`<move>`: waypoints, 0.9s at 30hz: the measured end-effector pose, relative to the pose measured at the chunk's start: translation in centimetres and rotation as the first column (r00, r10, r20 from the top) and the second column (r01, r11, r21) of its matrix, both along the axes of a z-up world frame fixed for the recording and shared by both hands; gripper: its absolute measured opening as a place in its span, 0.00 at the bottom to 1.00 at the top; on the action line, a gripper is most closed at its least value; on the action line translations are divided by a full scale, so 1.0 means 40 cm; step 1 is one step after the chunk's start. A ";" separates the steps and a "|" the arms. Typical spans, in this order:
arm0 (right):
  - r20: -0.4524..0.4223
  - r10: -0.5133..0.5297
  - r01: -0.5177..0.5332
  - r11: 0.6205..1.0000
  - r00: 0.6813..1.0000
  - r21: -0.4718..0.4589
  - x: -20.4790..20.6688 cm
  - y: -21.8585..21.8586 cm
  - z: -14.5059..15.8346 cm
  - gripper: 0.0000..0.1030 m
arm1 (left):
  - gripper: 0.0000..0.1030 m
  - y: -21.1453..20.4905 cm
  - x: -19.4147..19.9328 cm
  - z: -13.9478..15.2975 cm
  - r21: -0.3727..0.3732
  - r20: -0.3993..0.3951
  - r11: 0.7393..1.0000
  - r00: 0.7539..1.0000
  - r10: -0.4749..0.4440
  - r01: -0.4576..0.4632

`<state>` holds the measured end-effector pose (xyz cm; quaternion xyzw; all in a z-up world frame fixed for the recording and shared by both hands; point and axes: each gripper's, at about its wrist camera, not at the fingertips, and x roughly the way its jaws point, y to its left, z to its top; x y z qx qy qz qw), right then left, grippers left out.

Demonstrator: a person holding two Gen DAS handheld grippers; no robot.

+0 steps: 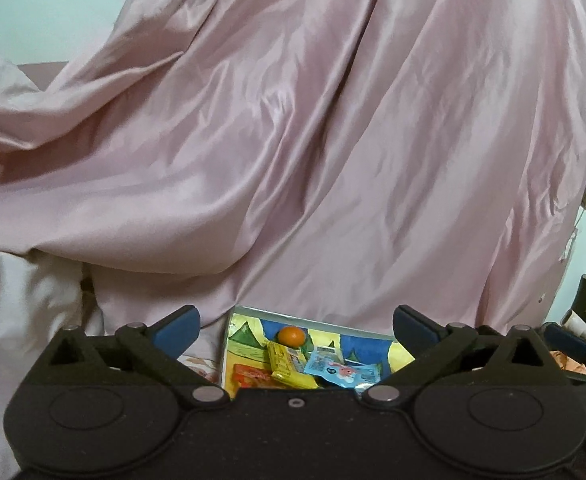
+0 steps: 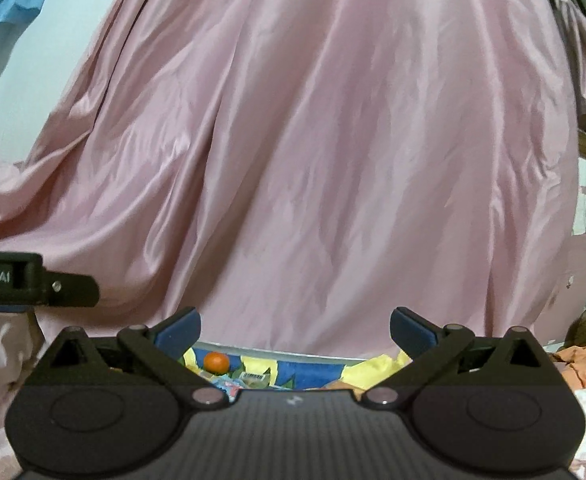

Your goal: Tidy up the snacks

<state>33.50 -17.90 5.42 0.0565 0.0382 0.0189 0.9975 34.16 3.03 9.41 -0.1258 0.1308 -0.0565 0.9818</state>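
A colourful tray (image 1: 373, 345) lies low in the left wrist view, partly hidden by my gripper's body. On it are a small orange fruit (image 1: 291, 336), a yellow packet (image 1: 289, 366), a light blue packet (image 1: 339, 370) and an orange-red packet (image 1: 251, 376). My left gripper (image 1: 296, 322) is open and empty, above the tray's near side. In the right wrist view the tray (image 2: 313, 372) and the orange fruit (image 2: 215, 361) show between the fingers. My right gripper (image 2: 295, 325) is open and empty.
A large pink satin curtain (image 1: 313, 140) hangs behind the tray and fills both views. White bedding (image 1: 21, 288) lies at the left. Orange cloth (image 2: 585, 360) lies at the right. The left gripper's body (image 2: 21, 280) shows at the right view's left edge.
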 end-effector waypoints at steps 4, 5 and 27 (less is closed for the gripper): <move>0.015 -0.007 0.007 1.000 1.000 0.013 -0.034 -0.016 0.016 1.00 | 0.99 -0.013 -0.040 0.015 0.028 0.010 1.000 1.000 0.001 -0.001; 0.017 -0.010 0.010 1.000 1.000 0.017 -0.042 -0.019 0.020 1.00 | 0.99 -0.015 -0.051 0.018 0.032 0.012 0.999 1.000 0.002 -0.002; -0.047 -0.013 0.016 0.998 0.999 0.063 -0.217 -0.087 0.019 1.00 | 0.99 -0.040 -0.227 -0.010 0.061 -0.071 0.998 0.997 -0.002 0.006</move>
